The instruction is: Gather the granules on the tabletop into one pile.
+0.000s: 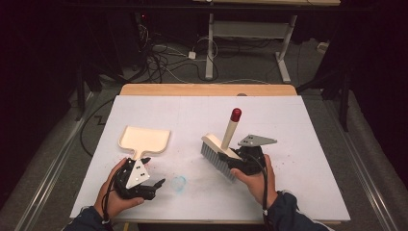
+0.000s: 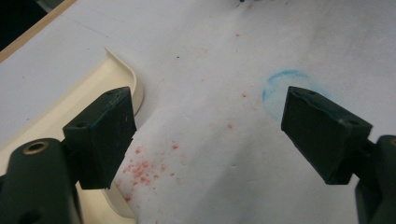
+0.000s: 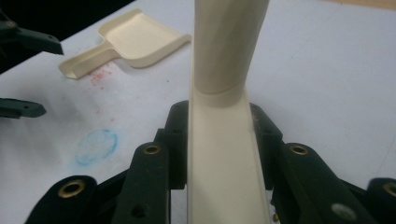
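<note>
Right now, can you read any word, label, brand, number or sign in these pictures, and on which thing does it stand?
None: no text can be read.
The dustpan is plain cream, without print.
The brush and its handle carry no label.
The white sheet has a blue ring and red crumbs, which are marks, not writing.
</note>
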Available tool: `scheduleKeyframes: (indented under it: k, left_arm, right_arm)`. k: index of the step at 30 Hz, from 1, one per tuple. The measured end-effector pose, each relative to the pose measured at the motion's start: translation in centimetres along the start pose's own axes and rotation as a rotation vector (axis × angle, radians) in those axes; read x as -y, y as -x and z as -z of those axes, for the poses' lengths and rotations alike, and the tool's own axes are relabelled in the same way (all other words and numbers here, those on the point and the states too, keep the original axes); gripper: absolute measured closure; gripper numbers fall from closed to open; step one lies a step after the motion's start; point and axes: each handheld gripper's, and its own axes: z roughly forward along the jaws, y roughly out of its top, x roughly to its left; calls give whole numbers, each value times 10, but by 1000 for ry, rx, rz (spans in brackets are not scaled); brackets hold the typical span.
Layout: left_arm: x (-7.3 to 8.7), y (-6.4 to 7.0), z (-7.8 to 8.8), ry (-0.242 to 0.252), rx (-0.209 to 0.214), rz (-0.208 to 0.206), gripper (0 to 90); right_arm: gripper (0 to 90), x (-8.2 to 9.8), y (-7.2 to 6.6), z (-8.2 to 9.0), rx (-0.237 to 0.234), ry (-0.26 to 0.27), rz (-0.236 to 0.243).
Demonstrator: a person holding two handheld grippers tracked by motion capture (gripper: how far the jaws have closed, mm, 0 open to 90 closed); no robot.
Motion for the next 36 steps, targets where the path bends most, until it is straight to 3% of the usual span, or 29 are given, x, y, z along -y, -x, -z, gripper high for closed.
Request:
scheduleKeyframes:
  k: [4,9,11,13,16,19,22,25,29,36]
  left_arm:
    - [0,0,1,-3,1,-7,171]
    - [0,-1,1,0,-2,-7,171]
    - [0,-1,0,-2,-5,-3,171]
    - [0,-1,-1,-3,-5,-2,171]
    - [0,-2,-2,-9,-3,3,171]
    - [1,-3,-4,-17,-1,4,171]
    - [1,-2,-5,-25,3,3,171]
    - [3,-2,-6,-28,5,12,171]
    - [4,-1,-6,-36,10,10,171]
    - [4,1,-5,-42,8,7,171]
  right_arm:
    - [672,-10,5,14,-8,39,64]
    - [672,-19,18,16,6,66,213]
    - [672,-22,25,10,15,55,291]
    - [672,-23,35,2,-8,53,361]
    - [672,-25,51,-13,-32,46,408]
    - [672,-26,60,-35,-11,24,457]
    - [672,-25,62,-56,-9,3,506]
    - [672,-26,57,-66,-28,26,531]
    - [672,-25,49,-69,-108,2,600]
    - [668,-13,46,-51,-271,-16,692]
